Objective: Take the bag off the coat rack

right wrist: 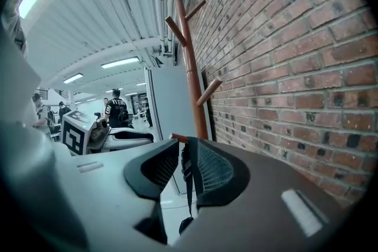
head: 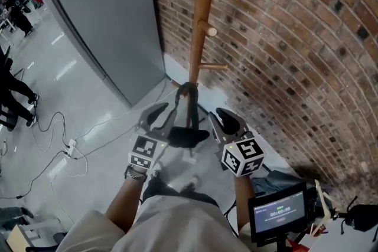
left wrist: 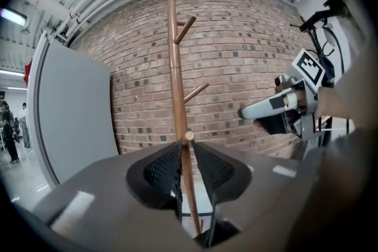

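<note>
Wooden rack x1 ahead; bag x1 btwn L gripper (released, empty) & R gripper (released, strap loose btwn jaws).

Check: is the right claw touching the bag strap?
Cannot tell. Right gripper view: bag strap hangs between open jaws of the right claw, close along one pad; neither contact nor gap is plain.

On my small screen pale digits glow, too blurred to read. White lettering on a person's black shirt is too small to read. The left marker cube and right marker cube bear only black-and-white square patterns.
</note>
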Demonstrator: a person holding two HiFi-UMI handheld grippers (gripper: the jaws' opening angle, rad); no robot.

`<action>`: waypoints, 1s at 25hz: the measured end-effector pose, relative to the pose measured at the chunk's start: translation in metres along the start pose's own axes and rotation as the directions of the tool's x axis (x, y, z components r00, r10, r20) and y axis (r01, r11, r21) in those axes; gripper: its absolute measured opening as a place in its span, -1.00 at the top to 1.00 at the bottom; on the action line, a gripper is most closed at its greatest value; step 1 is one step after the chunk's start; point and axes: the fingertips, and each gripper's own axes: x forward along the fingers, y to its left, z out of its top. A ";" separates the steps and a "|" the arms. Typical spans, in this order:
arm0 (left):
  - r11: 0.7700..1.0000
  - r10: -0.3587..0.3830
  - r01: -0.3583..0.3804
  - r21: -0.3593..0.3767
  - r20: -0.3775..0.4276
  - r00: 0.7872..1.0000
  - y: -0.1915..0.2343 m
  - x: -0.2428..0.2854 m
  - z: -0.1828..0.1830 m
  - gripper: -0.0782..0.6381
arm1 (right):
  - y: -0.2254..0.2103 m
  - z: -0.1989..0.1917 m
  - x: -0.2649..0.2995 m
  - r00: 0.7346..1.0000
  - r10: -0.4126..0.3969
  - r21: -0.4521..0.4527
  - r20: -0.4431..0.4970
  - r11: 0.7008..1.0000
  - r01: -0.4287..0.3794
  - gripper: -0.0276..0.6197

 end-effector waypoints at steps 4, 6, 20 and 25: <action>1.000 -0.007 0.007 0.004 -0.034 0.999 0.009 0.023 -0.018 0.46 | -0.005 -0.009 0.016 1.000 -0.004 0.019 -0.026 1.000 0.005 0.64; 1.000 -0.014 0.014 -0.002 -0.048 0.999 0.016 0.032 -0.029 0.44 | -0.004 -0.013 0.025 0.999 -0.006 0.023 -0.040 1.000 0.007 0.64; 0.983 -0.174 0.179 0.025 -0.141 0.975 0.018 0.074 -0.085 0.31 | 0.002 -0.036 0.074 0.994 -0.068 0.084 -0.086 0.994 0.075 0.54; 0.981 -0.186 0.191 0.016 -0.161 0.969 0.015 0.087 -0.105 0.28 | 0.000 -0.050 0.083 0.988 -0.097 0.073 -0.118 0.992 0.106 0.53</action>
